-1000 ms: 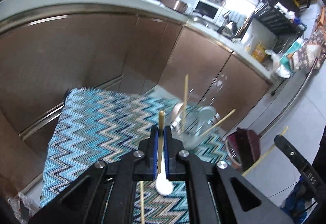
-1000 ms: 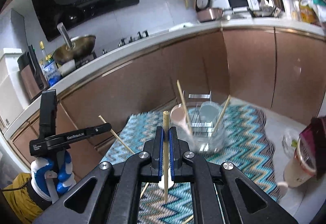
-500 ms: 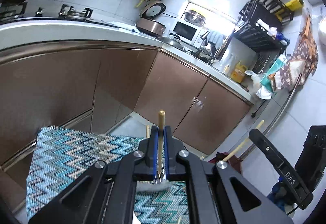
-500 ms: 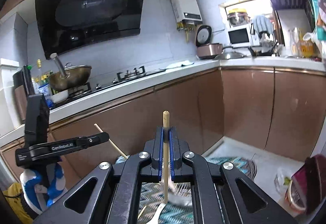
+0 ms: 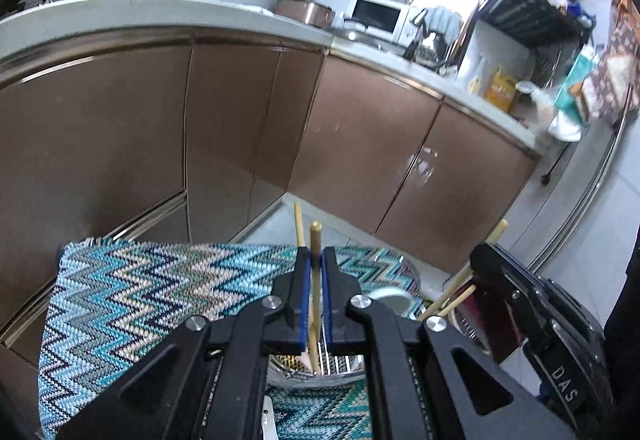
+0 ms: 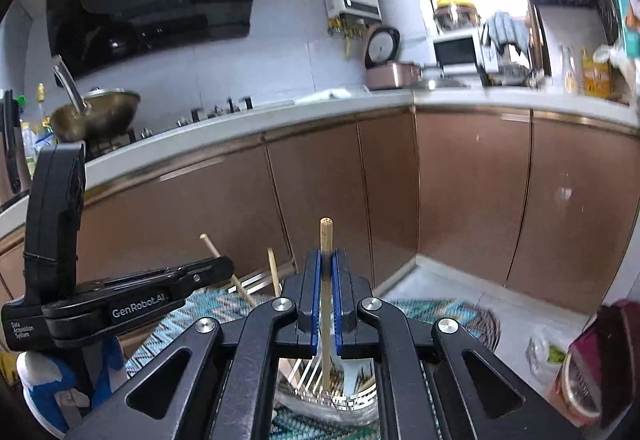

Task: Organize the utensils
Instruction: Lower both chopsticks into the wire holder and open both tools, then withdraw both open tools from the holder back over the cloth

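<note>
Both grippers, left (image 5: 315,272) and right (image 6: 327,272), each clamped on a chopstick (image 5: 315,260) over the glass holder (image 6: 332,396); next, lowering tips in, then releasing.

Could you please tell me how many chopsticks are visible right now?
4: one chopstick in the left gripper, one in the right gripper, two standing in the holder. Others may be hidden behind the grippers.
</note>
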`<state>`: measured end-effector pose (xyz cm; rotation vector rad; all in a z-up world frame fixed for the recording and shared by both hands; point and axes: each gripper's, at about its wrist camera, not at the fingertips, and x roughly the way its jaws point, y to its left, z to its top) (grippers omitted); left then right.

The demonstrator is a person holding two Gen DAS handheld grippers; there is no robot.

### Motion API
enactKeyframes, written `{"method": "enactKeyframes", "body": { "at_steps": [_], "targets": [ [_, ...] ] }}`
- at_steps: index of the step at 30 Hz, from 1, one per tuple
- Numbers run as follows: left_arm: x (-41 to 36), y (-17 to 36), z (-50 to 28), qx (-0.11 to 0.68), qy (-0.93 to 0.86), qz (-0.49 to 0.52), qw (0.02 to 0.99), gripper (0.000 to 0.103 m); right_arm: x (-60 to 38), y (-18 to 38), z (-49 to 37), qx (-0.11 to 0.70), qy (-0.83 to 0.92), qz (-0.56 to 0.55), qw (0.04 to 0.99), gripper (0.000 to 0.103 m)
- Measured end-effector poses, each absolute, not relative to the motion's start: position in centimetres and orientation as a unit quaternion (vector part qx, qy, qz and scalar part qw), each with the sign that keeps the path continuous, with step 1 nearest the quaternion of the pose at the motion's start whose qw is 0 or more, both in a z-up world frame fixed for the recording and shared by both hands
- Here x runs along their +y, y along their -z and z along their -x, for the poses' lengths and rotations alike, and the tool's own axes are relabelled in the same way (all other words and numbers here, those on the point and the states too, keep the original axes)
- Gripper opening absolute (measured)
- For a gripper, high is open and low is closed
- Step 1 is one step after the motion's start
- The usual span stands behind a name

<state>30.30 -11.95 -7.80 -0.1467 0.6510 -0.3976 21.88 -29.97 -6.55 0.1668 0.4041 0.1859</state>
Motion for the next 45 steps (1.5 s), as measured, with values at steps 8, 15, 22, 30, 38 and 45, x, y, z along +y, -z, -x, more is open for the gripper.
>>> {"method": "enactKeyframes", "body": {
  "at_steps": [8,15,22,30,38,45],
  "targets": [
    [-11.2,6.6,-27.7,0.293,0.191,0.068,0.934,0.044,-30.6,6.8,-19.8,0.202,-0.076,-0.098,0.971,0.044],
    [-8.3,1.4,-22.2,0.233,0.191,0.078,0.95,0.053,-30.8,3.2,-14.8,0.159,-0.06,-0.101,0.98,0.073],
    [-4.3,-3.0,-15.3,0.165,0.222,0.117,0.954,0.059,-29.7,-1.1,-7.8,0.095,-0.046,-0.082,0.991,0.103],
    [-0.2,-5.6,-8.0,0.132,0.277,0.155,0.939,0.059,-28.4,-2.5,-1.4,0.061,-0.043,-0.075,0.994,0.103],
    [0.9,-6.4,-1.3,0.119,0.285,0.104,0.945,0.072,-26.8,-2.1,2.9,0.042,-0.041,-0.067,0.996,0.103],
    [2.5,-5.7,1.7,0.126,0.303,0.14,0.934,0.083,-26.2,-1.9,6.3,0.021,-0.04,-0.07,0.997,0.103]
  ]
}}
